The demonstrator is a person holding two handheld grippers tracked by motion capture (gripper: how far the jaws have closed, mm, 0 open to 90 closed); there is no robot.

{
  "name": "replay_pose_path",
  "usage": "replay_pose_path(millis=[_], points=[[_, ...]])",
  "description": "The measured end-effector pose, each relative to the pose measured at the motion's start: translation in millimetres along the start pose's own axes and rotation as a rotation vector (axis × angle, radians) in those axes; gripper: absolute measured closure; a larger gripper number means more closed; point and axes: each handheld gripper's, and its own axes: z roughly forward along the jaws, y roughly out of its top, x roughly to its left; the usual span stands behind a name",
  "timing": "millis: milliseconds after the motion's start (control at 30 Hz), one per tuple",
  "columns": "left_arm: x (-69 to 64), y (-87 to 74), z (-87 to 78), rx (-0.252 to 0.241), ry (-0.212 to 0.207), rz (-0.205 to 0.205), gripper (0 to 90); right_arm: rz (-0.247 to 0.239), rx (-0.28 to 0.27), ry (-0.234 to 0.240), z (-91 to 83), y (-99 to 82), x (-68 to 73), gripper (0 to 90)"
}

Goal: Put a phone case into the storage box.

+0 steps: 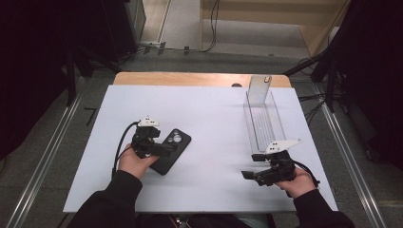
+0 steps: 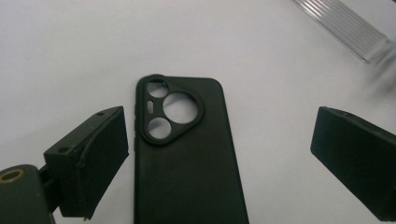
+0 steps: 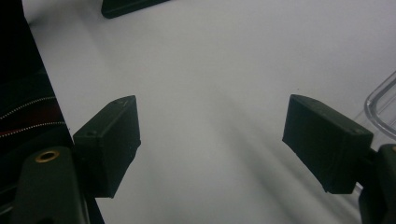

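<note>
High view: left gripper point(image 1: 164, 151) over black phone case point(image 1: 173, 146) on white table point(image 1: 214, 118); left gripper view: jaws spread astride case, approach step, next lower and pinch; right gripper view: right gripper point(image 3: 210, 144) spread, idle

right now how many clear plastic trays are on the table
1. The clear plastic tray lies on the right half of the white table, running away from the person, just beyond the right gripper. The black phone case lies apart, to the left.
</note>
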Motion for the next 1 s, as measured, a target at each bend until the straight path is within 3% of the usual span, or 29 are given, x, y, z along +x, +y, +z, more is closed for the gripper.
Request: replay_pose_path(millis=[300, 1000], points=[[-0.3, 6.6, 7.5, -0.012, 0.021, -0.005, 4.1, 0.000, -0.002, 0.003, 0.0, 0.0, -0.2, 17.1], [5.1, -11.2, 19.3, -0.028, 0.092, -0.018, 4.1, 0.000, 0.001, 0.004, 0.8, 0.2, -0.2, 17.1]])
